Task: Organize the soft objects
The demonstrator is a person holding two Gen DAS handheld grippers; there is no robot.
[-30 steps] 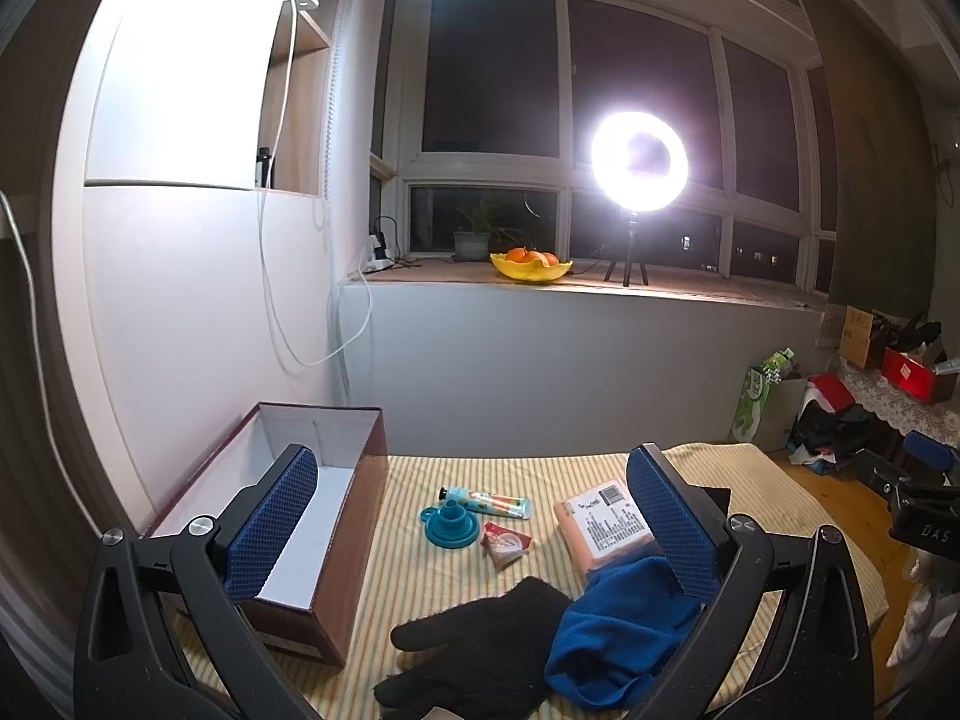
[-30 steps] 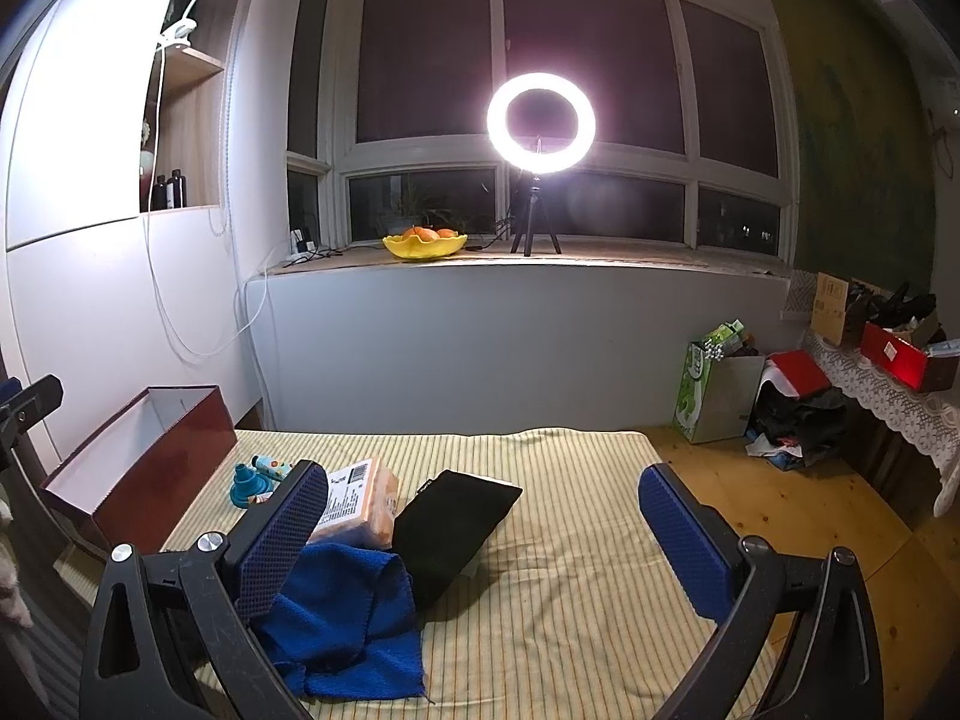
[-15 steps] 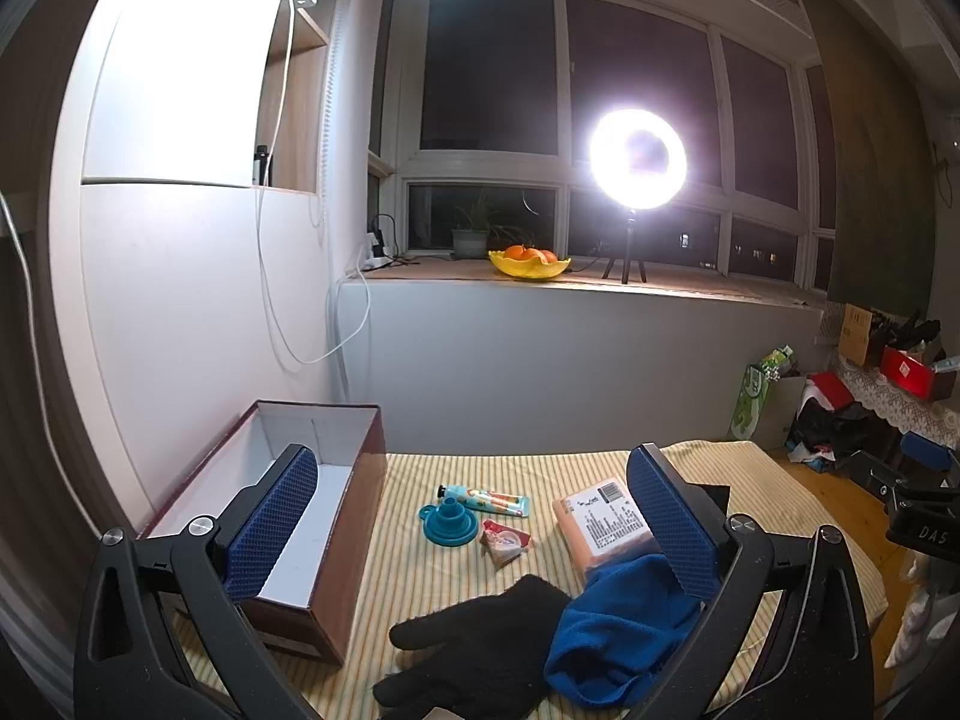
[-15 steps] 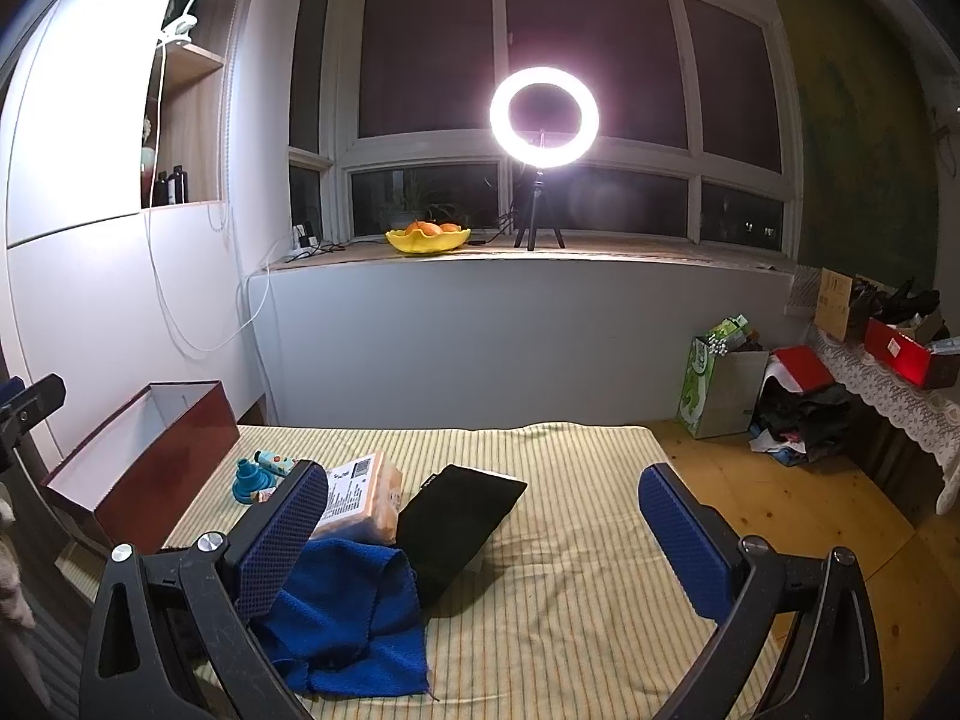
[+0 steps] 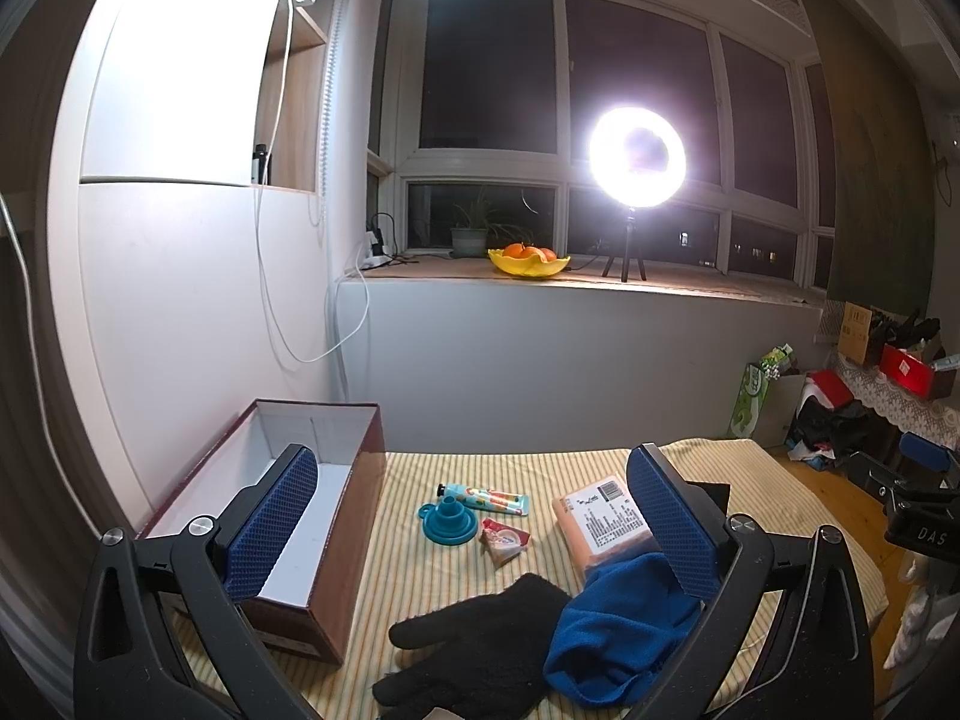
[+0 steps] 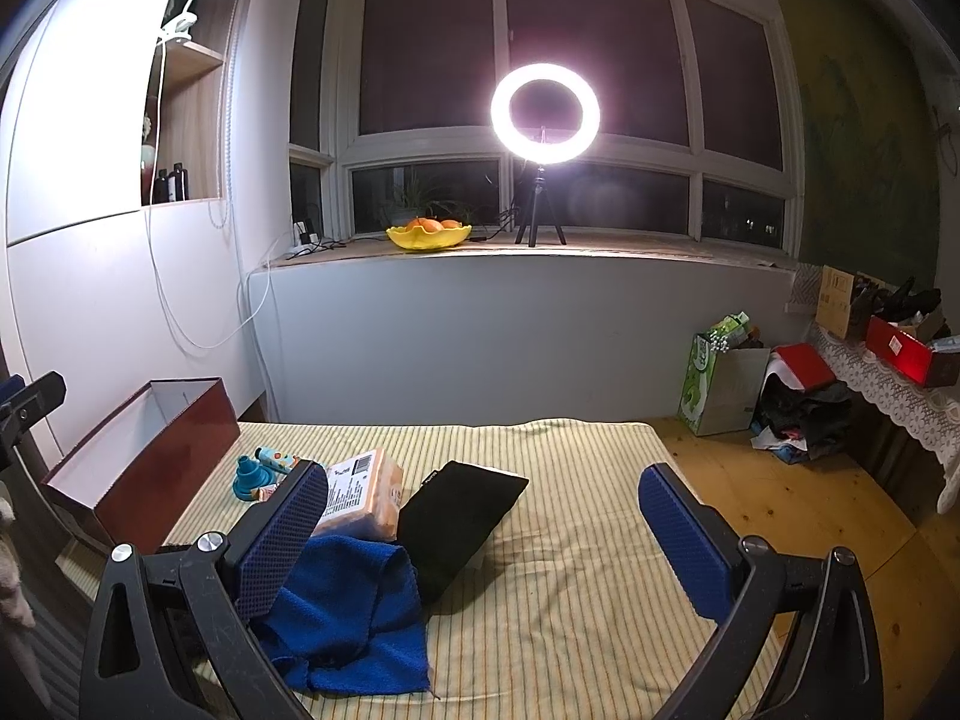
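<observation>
Both hand-held grippers released, left [image 5: 474, 528], right [image 6: 480, 534], brown box [image 5: 354, 516] bare inside

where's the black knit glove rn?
Left wrist view, bottom centre: the black knit glove lies flat on the striped yellow bedcover, against the crumpled blue fleece cloth on its right, with the open maroon cardboard box to its left.

Left black two-finger gripper with blue textured pads [image 5: 474, 516] held level, jaws spread wide, nothing between them. Right black gripper, same blue pads [image 6: 480, 534], likewise wide apart and empty.
</observation>
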